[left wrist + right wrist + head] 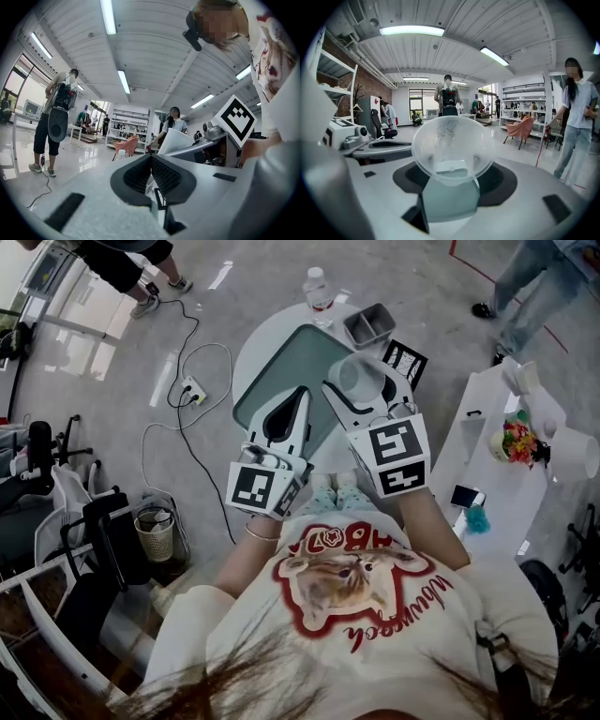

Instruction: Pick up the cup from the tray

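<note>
On my head view feed, the left gripper sits left of centre, its tip over the green tray. In the left gripper view its dark pads meet in a line with nothing between them, so it is closed and empty.

The tray lies on a round white desk in the upper middle of the frame. A clear water bottle stands just beyond the tray's far corner.

Right of that is the cup, over the tray's right edge and clamped in the right gripper. From the head view I cannot tell whether it touches the tray. It is a frosted, see-through plastic cup with a round rim wider than its base, and it looks empty. In the right gripper view it fills the centre of the frame, with the room showing hazily through its wall. The jaws press on either side of it, and a green patch of tray shows in the gap below.

Further right, a grey bin stands at the desk's edge in the upper right, with a black-and-white striped card just beside it.

I count one cup, one tray, one bottle, one bin, one card and two grippers.
</note>
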Demonstrator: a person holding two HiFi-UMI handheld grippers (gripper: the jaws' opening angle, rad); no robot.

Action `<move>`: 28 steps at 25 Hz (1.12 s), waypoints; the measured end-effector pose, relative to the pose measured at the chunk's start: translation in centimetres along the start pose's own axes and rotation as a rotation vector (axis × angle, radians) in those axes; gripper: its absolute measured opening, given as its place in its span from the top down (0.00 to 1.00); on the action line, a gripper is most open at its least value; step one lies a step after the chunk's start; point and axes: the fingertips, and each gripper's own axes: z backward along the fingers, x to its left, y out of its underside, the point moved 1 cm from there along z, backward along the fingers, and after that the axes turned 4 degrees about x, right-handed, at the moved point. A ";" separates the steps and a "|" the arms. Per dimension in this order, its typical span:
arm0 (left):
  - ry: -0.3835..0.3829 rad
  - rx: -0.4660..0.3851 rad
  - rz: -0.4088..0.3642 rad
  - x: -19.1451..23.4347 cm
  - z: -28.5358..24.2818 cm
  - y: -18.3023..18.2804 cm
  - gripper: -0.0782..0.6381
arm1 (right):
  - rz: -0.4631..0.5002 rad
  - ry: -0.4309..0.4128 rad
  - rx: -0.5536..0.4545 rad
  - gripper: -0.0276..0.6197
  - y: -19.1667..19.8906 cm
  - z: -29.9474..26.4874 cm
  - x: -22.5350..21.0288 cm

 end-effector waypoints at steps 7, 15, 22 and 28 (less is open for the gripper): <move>-0.016 0.001 0.003 -0.6 0.6 0.3 0.87 | 0.016 -0.017 -0.016 0.50 0.1 1.1 0.3; -0.056 -0.020 0.015 -1.2 1.4 0.8 0.87 | 0.039 -0.064 -0.052 0.50 0.6 2.1 0.8; -0.055 -0.041 0.001 -2.3 3.3 0.3 0.87 | 0.067 -0.072 -0.069 0.50 0.4 3.7 2.1; -0.037 -0.054 -0.005 -3.3 5.9 0.3 0.87 | 0.080 -0.068 -0.093 0.50 0.6 5.6 4.6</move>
